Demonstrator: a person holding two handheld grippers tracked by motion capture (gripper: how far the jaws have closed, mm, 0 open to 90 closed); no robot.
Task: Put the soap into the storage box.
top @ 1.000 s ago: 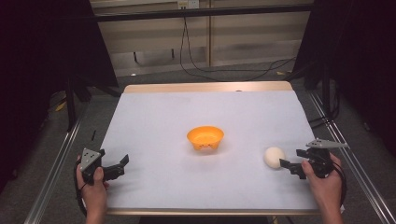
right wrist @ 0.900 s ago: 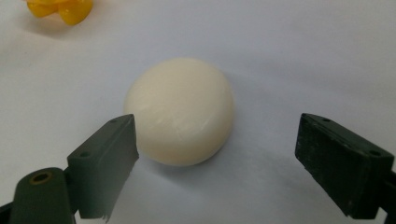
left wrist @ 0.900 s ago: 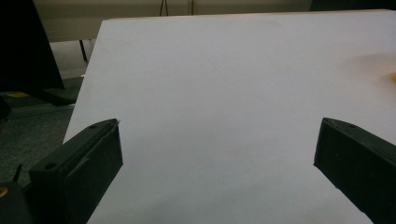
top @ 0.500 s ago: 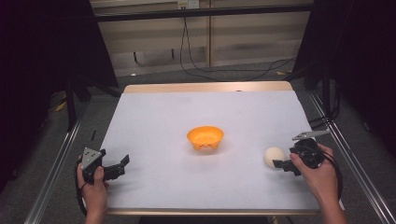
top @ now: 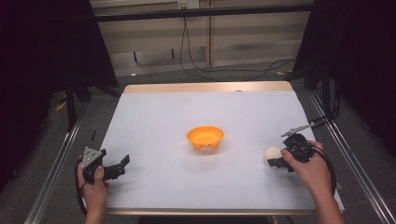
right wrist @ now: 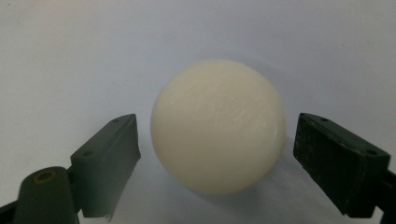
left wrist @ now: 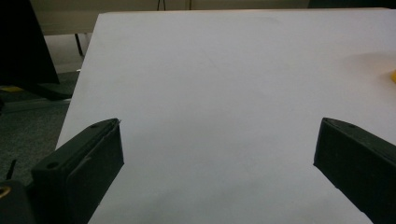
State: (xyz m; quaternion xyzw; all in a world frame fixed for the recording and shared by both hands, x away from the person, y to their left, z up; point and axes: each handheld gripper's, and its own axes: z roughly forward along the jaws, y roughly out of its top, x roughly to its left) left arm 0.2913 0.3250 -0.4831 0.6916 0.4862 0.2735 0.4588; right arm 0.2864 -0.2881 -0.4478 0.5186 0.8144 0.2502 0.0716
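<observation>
A cream-white ball (top: 271, 154) (right wrist: 218, 125) rests on the white table at the right. My right gripper (top: 276, 161) (right wrist: 217, 161) is open, one jaw on each side of the ball with a small gap at both. An orange bowl (top: 205, 137) stands at the table's middle, empty as far as I can see. My left gripper (top: 120, 166) (left wrist: 217, 158) is held at the front left, open, with nothing but bare table between its jaws. The bowl's orange rim (left wrist: 391, 75) peeks in at the right edge of the left gripper view.
The white table top (top: 154, 121) ends in a wooden strip at the far edge (top: 205, 87). Metal rails (top: 53, 172) run along both sides. Cables (top: 219, 70) lie on the floor behind the table, and dark curtains hang left and right.
My right gripper has moved left toward the ball until its open jaws straddle it. The ball, the bowl and the left gripper have stayed put.
</observation>
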